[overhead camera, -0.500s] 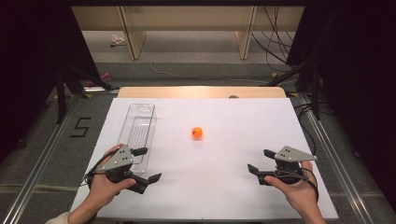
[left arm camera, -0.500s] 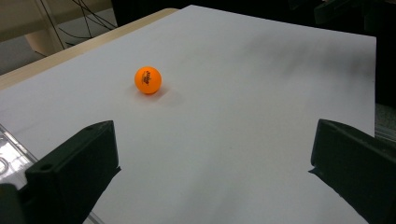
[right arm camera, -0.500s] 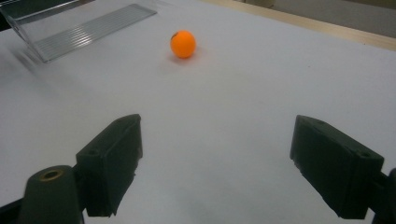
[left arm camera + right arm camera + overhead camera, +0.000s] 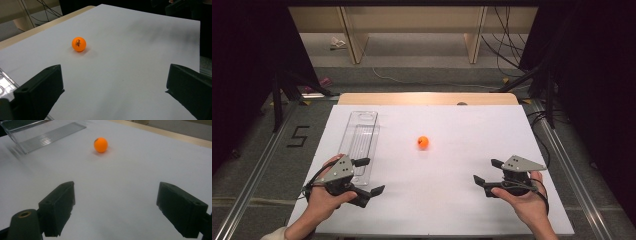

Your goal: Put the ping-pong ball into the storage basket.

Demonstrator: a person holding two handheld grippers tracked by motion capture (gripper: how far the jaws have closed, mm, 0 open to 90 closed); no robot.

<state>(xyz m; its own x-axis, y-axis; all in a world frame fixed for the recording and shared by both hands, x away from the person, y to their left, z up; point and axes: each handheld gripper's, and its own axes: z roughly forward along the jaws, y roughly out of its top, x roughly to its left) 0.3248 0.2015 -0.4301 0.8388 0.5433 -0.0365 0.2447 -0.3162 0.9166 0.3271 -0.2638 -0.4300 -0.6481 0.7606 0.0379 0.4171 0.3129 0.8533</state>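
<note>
An orange ball [image 4: 423, 142] rests on the white table sheet [image 4: 452, 200], near its middle. A clear plastic tray [image 4: 360, 140] lies flat at the left. My left gripper [image 4: 370, 176] is held by a hand at the front left, just past the tray's near end, jaws wide apart and empty. At the front right a hand holds my right gripper [image 4: 487, 171], open with nothing between its jaws. The left gripper view has the ball [image 4: 79, 44] ahead and to the left of its jaws. The right gripper view has the ball [image 4: 100, 144] far ahead, with the tray [image 4: 42, 135] beyond at upper left.
A wooden table edge [image 4: 427, 98] runs along the far side of the sheet. Metal rails [image 4: 562, 155] flank the table. Cables and shelf legs stand on the floor beyond. A "5" mark [image 4: 298, 136] is on the floor at the left.
</note>
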